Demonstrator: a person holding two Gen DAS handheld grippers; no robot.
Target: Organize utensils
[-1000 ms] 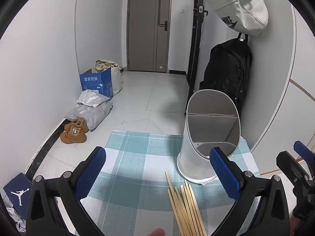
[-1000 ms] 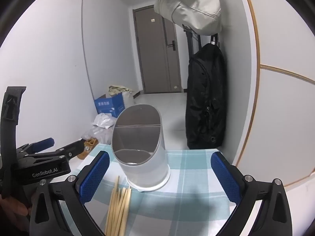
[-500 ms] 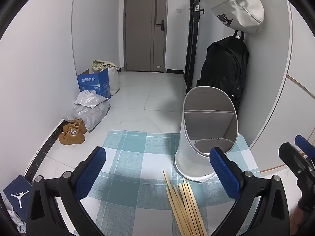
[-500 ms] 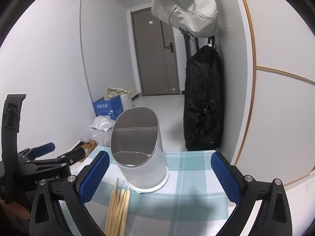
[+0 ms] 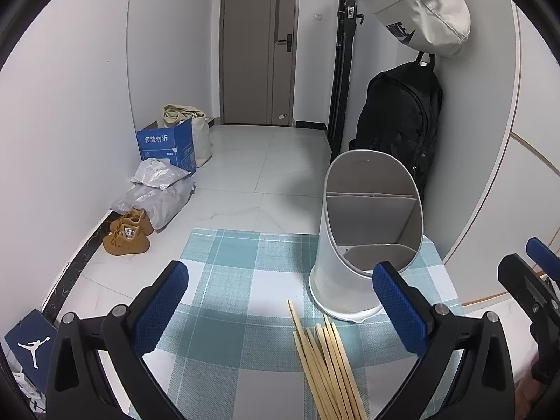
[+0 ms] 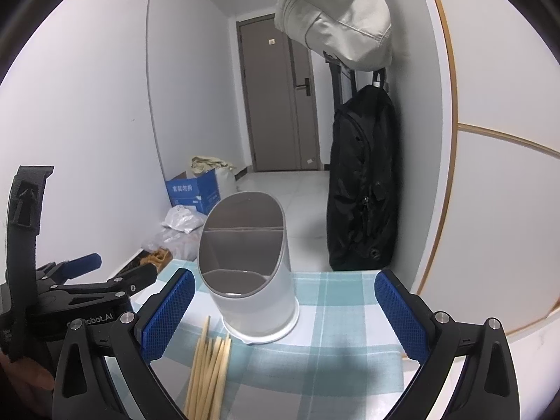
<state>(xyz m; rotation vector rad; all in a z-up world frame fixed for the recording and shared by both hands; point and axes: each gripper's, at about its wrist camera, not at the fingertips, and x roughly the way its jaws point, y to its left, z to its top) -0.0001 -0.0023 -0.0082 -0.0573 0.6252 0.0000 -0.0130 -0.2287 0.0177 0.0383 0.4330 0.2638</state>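
Observation:
A white oval utensil holder (image 5: pixel 364 241) with grey inner compartments stands on a teal checked cloth (image 5: pixel 238 301); it also shows in the right wrist view (image 6: pixel 248 269). Several wooden chopsticks (image 5: pixel 325 360) lie loose on the cloth just in front of it, and show in the right wrist view (image 6: pixel 208 367) too. My left gripper (image 5: pixel 280 301) is open and empty, held above the cloth to the left of the chopsticks. My right gripper (image 6: pixel 280 308) is open and empty, facing the holder. The left gripper's body shows at the left of the right wrist view (image 6: pixel 70 290).
The cloth ends at a table edge over a white tiled floor. On the floor lie brown shoes (image 5: pixel 127 232), grey bags (image 5: pixel 157 196) and a blue box (image 5: pixel 168 145). A black backpack (image 5: pixel 402 129) and a beige bag (image 5: pixel 420 7) hang on the right wall.
Both views have shifted slightly, with the holder and chopsticks a little lower and nearer in the left wrist view. Both grippers stay open and empty.

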